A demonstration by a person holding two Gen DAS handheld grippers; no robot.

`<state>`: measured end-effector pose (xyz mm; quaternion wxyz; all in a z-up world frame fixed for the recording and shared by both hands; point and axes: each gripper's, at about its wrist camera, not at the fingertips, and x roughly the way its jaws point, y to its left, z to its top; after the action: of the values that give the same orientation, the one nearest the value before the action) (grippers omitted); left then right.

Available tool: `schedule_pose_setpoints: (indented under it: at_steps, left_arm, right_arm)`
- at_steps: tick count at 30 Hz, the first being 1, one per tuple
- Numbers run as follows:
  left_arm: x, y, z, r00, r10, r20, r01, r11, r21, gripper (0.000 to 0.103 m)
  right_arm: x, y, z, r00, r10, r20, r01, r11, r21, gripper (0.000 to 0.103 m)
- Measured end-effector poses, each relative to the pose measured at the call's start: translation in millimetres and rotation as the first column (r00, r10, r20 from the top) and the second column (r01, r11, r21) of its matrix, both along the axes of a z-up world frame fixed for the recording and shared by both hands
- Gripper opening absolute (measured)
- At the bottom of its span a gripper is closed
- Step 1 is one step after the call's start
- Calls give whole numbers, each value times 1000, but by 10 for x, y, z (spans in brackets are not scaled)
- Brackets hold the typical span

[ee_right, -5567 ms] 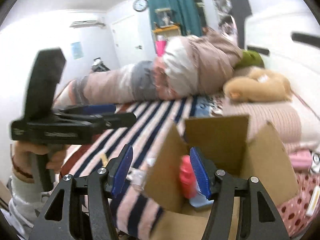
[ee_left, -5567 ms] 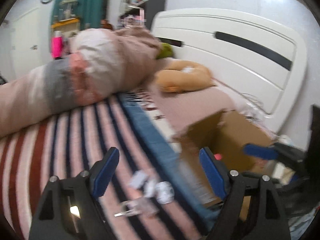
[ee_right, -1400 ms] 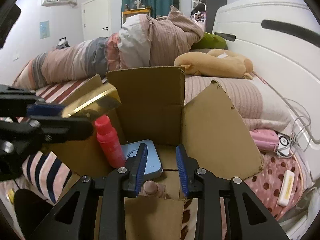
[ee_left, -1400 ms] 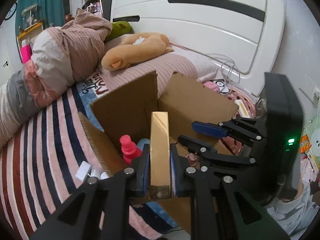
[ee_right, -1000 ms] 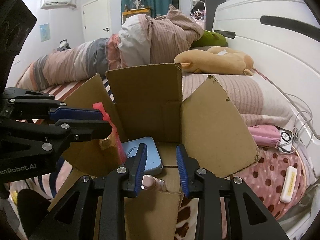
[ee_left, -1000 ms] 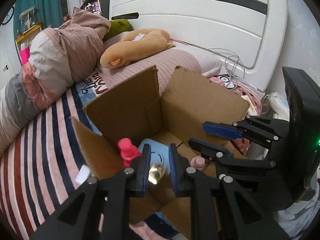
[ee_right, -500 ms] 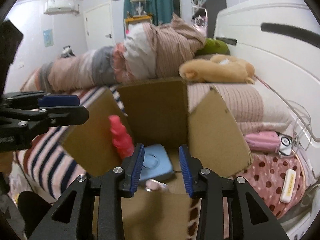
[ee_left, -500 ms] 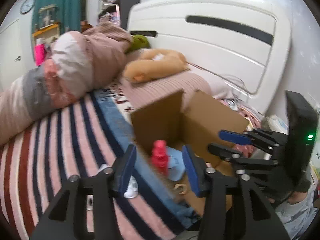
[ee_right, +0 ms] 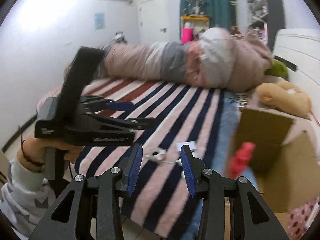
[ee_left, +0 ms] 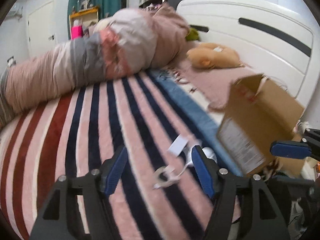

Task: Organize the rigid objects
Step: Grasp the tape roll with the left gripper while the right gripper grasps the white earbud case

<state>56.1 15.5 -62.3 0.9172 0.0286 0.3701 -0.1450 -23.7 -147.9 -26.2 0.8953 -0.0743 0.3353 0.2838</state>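
Both your left gripper [ee_left: 160, 168] and right gripper [ee_right: 161, 165] hang spread and empty. The small white pieces [ee_right: 158, 153] lie near the cardboard box [ee_right: 280, 140] — blurred, trailing a cord — so you could snag them.

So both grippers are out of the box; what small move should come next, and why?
Probably lower the open left gripper onto the small clear tape roll lying between its fingers on the striped blanket; white pieces still lie outside the cardboard box.
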Motion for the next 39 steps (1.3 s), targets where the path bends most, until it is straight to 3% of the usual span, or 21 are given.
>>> schedule_pose_setpoints:
  at_steps: [5, 8, 10, 15, 17, 19, 22, 24, 25, 26, 28, 35, 39]
  left_arm:
    - [150, 238, -496, 996, -26, -84, 19, 997, -81, 64]
    - [233, 246, -757, 989, -86, -124, 65, 984, -166, 64]
    - [289, 206, -921, 978, -127, -164, 93, 974, -205, 63]
    - [355, 32, -1052, 970, -154, -187, 120, 976, -180, 63]
    - [405, 10, -1071, 971, -141, -191, 102, 975, -198, 62]
    - [426, -18, -1085, 971, -136, -198, 98, 977, -187, 50]
    - [415, -61, -1076, 970, -151, -188, 119, 978, -174, 39]
    - [411, -39, -1066, 973, -147, -180, 117, 979, -167, 39]
    - [402, -29, -1065, 974, -143, -177, 114, 980, -163, 39]
    - [390, -11, -1057, 975, -137, -172, 110, 981, -157, 39]
    - [358, 59, -1039, 979, -121, -164, 97, 984, -147, 39]
    - [222, 433, -995, 985, -44, -168, 19, 989, -149, 39]
    - [202, 519, -1070, 981, -19, -194, -9, 990, -143, 39]
  right_arm:
    - [171, 321, -491, 995, -69, -70, 63, 994, -89, 36]
    - [319, 307, -814, 980, -172, -100, 158, 978, -136, 50]
    - [402, 277, -995, 964, -251, -85, 232, 955, -185, 51]
    - [655, 129, -1301, 917, -371, -148, 344, 922, -181, 51]
    - [689, 136, -1354, 905, -409, -118, 381, 901, -207, 51]
    - [705, 121, -1395, 895, -437, -88, 413, 888, -204, 51]
    - [752, 62, -1421, 875, -474, -99, 456, 875, -161, 50]
    - [786, 50, -1433, 867, -490, -94, 474, 868, -152, 48]
    - [794, 42, -1430, 863, -495, -97, 480, 865, -143, 41]
    - [783, 41, -1419, 862, -497, -98, 483, 865, -138, 35]
    - [726, 31, -1390, 871, -481, -101, 468, 874, -128, 35]
    - [361, 135, -1260, 945, -288, -155, 282, 957, -63, 35]
    - [267, 160, -1242, 941, -300, -156, 291, 954, -77, 35]
